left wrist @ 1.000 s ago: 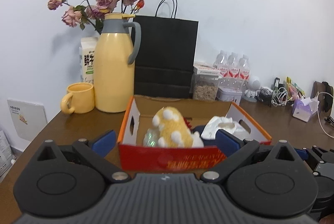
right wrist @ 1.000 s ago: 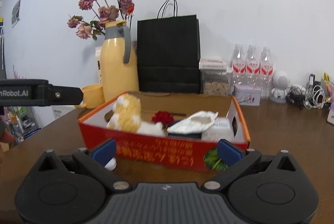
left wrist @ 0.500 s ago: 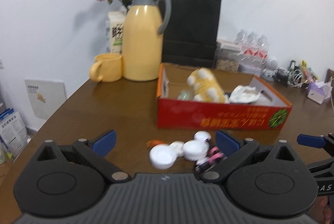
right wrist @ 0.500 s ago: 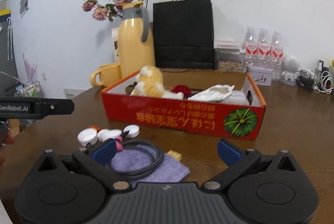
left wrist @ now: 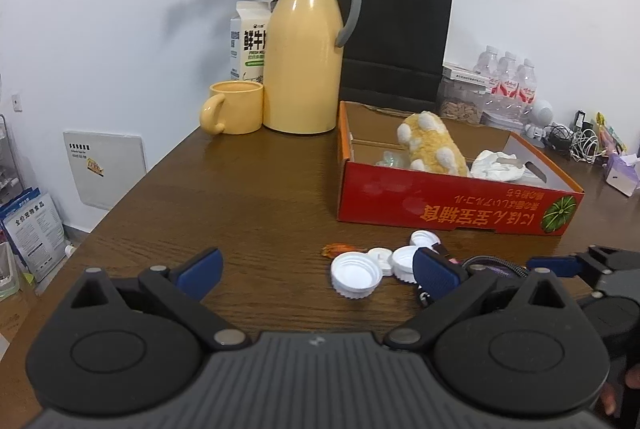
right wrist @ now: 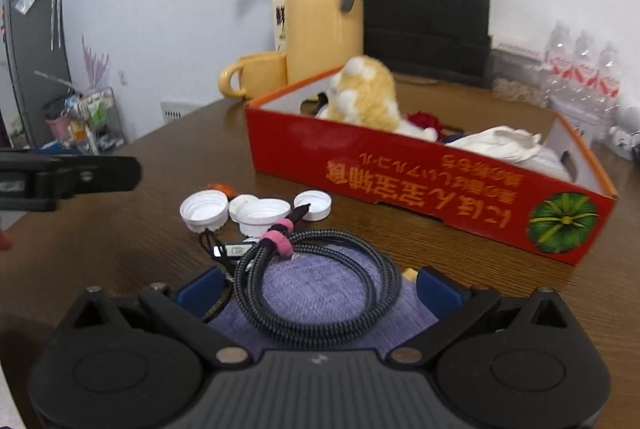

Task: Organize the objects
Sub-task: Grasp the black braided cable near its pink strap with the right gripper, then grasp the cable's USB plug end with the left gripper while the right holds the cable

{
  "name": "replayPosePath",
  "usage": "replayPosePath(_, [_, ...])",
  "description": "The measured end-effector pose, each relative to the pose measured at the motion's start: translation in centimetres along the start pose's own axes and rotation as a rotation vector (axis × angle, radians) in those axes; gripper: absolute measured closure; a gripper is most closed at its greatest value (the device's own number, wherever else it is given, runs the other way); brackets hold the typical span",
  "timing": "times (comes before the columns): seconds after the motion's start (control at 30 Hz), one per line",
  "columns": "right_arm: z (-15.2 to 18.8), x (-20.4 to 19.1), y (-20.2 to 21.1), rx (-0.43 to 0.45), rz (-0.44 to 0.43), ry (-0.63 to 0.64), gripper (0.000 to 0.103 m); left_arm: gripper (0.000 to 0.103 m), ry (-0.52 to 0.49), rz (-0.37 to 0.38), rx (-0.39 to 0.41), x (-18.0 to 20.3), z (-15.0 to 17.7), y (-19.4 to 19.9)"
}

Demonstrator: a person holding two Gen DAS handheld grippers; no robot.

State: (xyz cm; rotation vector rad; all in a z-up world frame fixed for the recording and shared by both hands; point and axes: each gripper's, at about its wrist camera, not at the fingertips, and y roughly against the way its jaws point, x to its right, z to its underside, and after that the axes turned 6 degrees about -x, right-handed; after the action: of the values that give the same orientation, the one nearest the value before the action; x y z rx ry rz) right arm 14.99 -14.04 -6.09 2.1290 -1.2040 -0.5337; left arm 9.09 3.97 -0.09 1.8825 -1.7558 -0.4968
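A red cardboard box (left wrist: 452, 207) (right wrist: 400, 173) stands on the brown table, holding a yellow plush toy (left wrist: 434, 145) (right wrist: 366, 97) and crumpled white paper (left wrist: 498, 165). In front of it lie several white bottle caps (left wrist: 356, 275) (right wrist: 202, 209), a small orange scrap (left wrist: 336, 249), and a coiled black cable (right wrist: 384, 269) with a pink tie on a purple cloth (right wrist: 320, 303). My left gripper (left wrist: 318, 269) is open and empty, low over the table just left of the caps. My right gripper (right wrist: 319, 289) is open, its fingers either side of the cable and cloth. One left finger (right wrist: 100, 175) shows at that view's left.
A yellow jug (left wrist: 304, 61), yellow mug (left wrist: 236, 107), milk carton (left wrist: 246, 41), dried roses and a black paper bag (left wrist: 396, 41) line the wall behind the box. Water bottles (left wrist: 508, 77) and tangled chargers sit at the back right. The table's edge runs close on the left.
Both grippers have drawn back from the box and dropped toward the table. The caps, cable and purple cloth have come into view in front of them.
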Motion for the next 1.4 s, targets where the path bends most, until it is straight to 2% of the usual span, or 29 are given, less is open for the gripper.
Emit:
replayPosePath(0.2, [-0.1,0.2,-0.8,0.017,-0.007,-0.022,0.000,0.000,0.020,-0.007,-0.015,-0.8,0.2,-0.4])
replayPosePath(0.33, [0.1,-0.3,-0.8,0.021,0.029,0.014,0.009,0.000,0.022,-0.005,-0.024,-0.7,0.3,-0.6])
replayPosePath(0.67, [0.5,-0.1,-0.2,0.063,0.016,0.007,0.012,0.000,0.023,-0.013,-0.034,-0.6,0.6,-0.9])
replayPosePath(1.0, [1.2,0.9,2.4,0.196,0.056,-0.049,0.012,0.000,0.016,-0.010,-0.046,-0.5,0.8,-1.0])
replayPosePath(1.13, [2.1,1.8,3.9,0.247,0.113,-0.070,0.012,0.000,-0.013,0.010,-0.076,0.3,1.2,-1.5])
replayPosePath(1.4, [3.6,3.0,5.1,0.270,0.174,-0.087,0.012,0.000,-0.118,0.024,-0.162,2.5,2.6,-3.3])
